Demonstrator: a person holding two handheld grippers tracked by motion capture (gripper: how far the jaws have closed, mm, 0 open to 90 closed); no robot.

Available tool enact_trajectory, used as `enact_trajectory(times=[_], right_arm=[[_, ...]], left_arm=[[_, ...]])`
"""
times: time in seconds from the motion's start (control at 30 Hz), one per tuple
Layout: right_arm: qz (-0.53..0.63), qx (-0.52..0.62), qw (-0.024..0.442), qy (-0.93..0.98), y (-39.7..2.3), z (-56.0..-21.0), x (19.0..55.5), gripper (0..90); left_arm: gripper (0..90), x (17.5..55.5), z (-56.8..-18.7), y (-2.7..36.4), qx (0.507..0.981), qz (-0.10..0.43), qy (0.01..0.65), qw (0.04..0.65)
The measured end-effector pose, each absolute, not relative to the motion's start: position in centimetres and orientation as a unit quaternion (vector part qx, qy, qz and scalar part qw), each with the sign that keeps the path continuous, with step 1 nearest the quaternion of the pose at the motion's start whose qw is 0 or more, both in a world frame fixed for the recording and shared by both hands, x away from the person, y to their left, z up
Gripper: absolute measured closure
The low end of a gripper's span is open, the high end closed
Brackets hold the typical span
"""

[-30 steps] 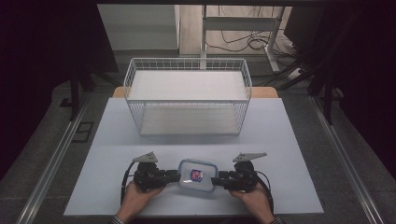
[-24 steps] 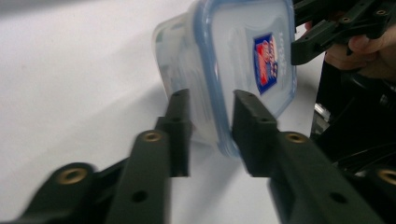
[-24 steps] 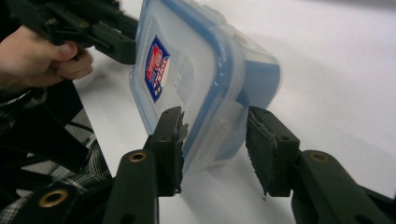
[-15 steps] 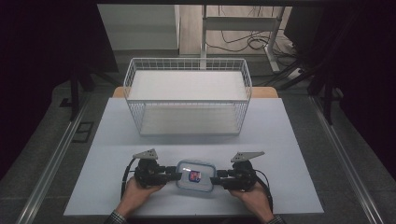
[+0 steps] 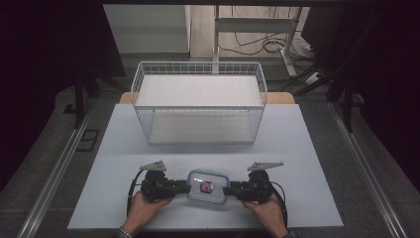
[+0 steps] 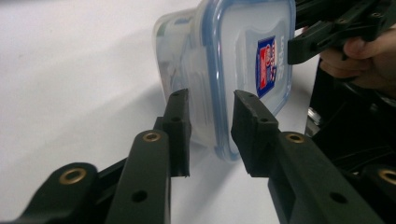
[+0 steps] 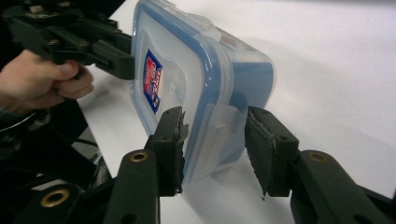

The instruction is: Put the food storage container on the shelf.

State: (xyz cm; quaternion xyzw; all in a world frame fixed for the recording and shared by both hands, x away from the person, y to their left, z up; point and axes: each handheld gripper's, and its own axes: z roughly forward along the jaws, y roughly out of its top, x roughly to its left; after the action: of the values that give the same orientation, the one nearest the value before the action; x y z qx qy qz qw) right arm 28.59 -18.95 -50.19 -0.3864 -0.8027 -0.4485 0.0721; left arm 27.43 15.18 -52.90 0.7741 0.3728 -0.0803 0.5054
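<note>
- The left tool [image 5: 184, 187] is closing on the 9 o'clock end of the clip-lock food container [image 5: 208, 186]. In the left gripper view the left tool [image 6: 210, 130] has one pad on the side flap and the other against the blue-rimmed lid. Its jaws have just been closing, with that end between them.
- The right tool [image 5: 227, 190] is straddling the 3 o'clock end. In the right gripper view the right tool [image 7: 212, 144] is touching the lid with one pad, while the clear latch flap [image 7: 224, 135] is sitting just beside the other. I cannot tell whether it is clamping.
- Both tools are coming in level from opposite ends, probably so that each steadies the box against the other while the latches are being worked.
- The container is lying lid up at the worktop's [image 5: 307, 148] 6 o'clock edge, close to the person's hands.
- The white wire basket [image 5: 198, 126] is standing at 12 o'clock, well apart from the container, likely waiting as the destination.
</note>
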Motion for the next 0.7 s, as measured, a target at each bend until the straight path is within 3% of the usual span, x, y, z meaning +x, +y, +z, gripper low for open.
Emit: enact_trajectory(times=[0.1, 0.2, 0.33, 0.7], right_arm=[[-0.447, -0.366, 0.065, -0.814, -18.7, -50.1, 28.6, 59.0], [-0.444, -0.353, 0.056, -0.822, -18.4, -49.9, 28.7, 59.1], [-0.449, -0.359, 0.061, -0.816, -18.6, -50.1, 29.0, 58.7], [-0.455, -0.398, 0.083, -0.792, -18.5, -50.7, 29.0, 56.9]], left_arm=[[53.7, 28.2, -52.7, 15.3, 0.774, -0.075, 0.365, 0.511], [56.2, 28.5, -52.8, 15.4, 0.772, -0.081, 0.358, 0.519], [65.9, 28.5, -52.8, 15.7, 0.764, -0.089, 0.366, 0.523], [69.2, 27.4, -52.7, 15.5, 0.751, -0.073, 0.403, 0.517]])
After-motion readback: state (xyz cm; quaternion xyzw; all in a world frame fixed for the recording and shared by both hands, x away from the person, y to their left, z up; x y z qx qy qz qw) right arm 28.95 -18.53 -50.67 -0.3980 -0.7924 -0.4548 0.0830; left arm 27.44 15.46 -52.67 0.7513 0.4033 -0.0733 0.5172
